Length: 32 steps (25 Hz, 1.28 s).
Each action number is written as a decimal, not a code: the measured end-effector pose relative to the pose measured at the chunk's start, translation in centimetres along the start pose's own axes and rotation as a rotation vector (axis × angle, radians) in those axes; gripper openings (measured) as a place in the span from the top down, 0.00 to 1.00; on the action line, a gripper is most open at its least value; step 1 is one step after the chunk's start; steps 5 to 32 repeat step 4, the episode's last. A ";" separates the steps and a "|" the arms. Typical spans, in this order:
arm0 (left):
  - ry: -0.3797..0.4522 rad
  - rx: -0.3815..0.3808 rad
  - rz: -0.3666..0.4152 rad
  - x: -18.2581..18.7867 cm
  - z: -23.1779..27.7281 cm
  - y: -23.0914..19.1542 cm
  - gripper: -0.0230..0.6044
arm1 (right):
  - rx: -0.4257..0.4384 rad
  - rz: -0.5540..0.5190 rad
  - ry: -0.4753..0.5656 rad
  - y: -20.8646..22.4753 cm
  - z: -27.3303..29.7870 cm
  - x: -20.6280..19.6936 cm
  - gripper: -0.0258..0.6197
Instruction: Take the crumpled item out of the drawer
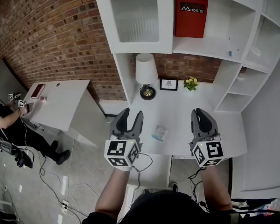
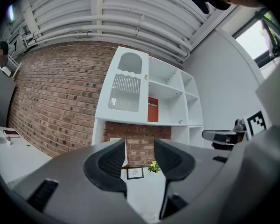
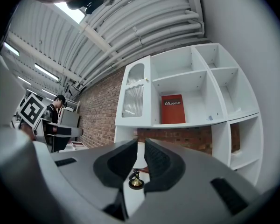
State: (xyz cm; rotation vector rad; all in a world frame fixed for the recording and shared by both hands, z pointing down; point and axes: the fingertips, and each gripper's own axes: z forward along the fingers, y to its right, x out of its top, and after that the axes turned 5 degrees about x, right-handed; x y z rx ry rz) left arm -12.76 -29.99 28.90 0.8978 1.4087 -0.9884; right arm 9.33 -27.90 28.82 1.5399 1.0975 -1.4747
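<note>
Wrapper of crumpled pale plastic [image 1: 159, 133], the only one, is lying out on the white surface [image 1: 177, 111] between the two grippers. No open drawer is showing, so the taking-out is looking finished. The left gripper [image 1: 132, 113] is holding its jaws wide apart and empty and the right gripper [image 1: 201, 112] is holding its jaws almost together on nothing, while behind are standing one white-shaded lamp [image 1: 146, 71], one small framed picture [image 1: 168, 84], one yellow flower pot [image 1: 191, 83] and one red book [image 1: 191, 16].

Quick headcount, nothing fancy
Two grey grippers, left gripper [image 1: 133, 112] and right gripper [image 1: 199, 111]; one each of white shaded table lamp [image 1: 146, 69], small black-framed picture [image 1: 168, 84], yellow flower pot [image 1: 191, 83], red flat box [image 1: 191, 16], crumpled clear wrapper [image 1: 159, 133].
</note>
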 end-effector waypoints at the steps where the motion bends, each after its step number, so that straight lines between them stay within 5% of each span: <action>1: -0.001 -0.001 -0.001 0.0 0.0 -0.1 0.66 | 0.000 0.000 0.000 -0.1 0.1 0.1 0.89; 32: -0.003 -0.002 -0.003 0.1 -0.1 -0.4 0.66 | -0.003 -0.002 -0.001 -0.3 0.2 0.3 0.89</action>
